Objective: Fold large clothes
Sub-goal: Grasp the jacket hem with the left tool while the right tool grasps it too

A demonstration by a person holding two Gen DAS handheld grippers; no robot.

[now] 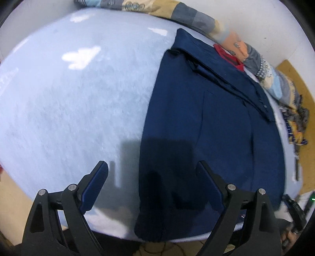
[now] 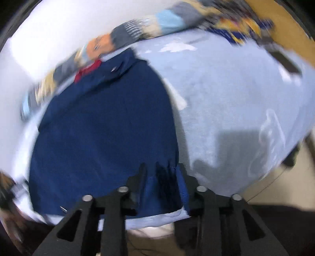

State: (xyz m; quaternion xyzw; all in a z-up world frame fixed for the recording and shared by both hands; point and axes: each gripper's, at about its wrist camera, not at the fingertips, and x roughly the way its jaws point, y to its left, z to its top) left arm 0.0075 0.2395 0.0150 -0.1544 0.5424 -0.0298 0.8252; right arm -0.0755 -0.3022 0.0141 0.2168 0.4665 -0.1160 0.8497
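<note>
My left hand-held gripper [image 1: 152,185] hangs released over the near edge of the bench [image 1: 69,98], its two blue-padded fingers [image 1: 96,185] spread wide with nothing between them. The left finger sits over the pale blue cover, the right finger over the navy garment [image 1: 212,122], and the garment's left edge runs up between them.

The navy garment lies flat on the right part of the bench in this view, reaching from the near edge to the far one. A folded panel crosses its far end at a slant, with a row of small dark buttons [image 1: 262,103] along it. A bit of red fabric [image 1: 229,57] shows at the far end, just beside the patterned blanket [image 1: 196,17] that curls around the back of the bench against the white wall.

My right hand-held gripper [image 2: 163,175] is clenched on the navy garment's near right corner, at the bench edge; the cloth bunches into pleats between the jaws. From this view the garment spreads away to the left and far side, while the bare pale blue cover fills the right. The right view is blurred, so finer detail is lost. A dark flat object [image 2: 285,61] lies near the far right edge of the bench; I cannot tell what it is.
</note>
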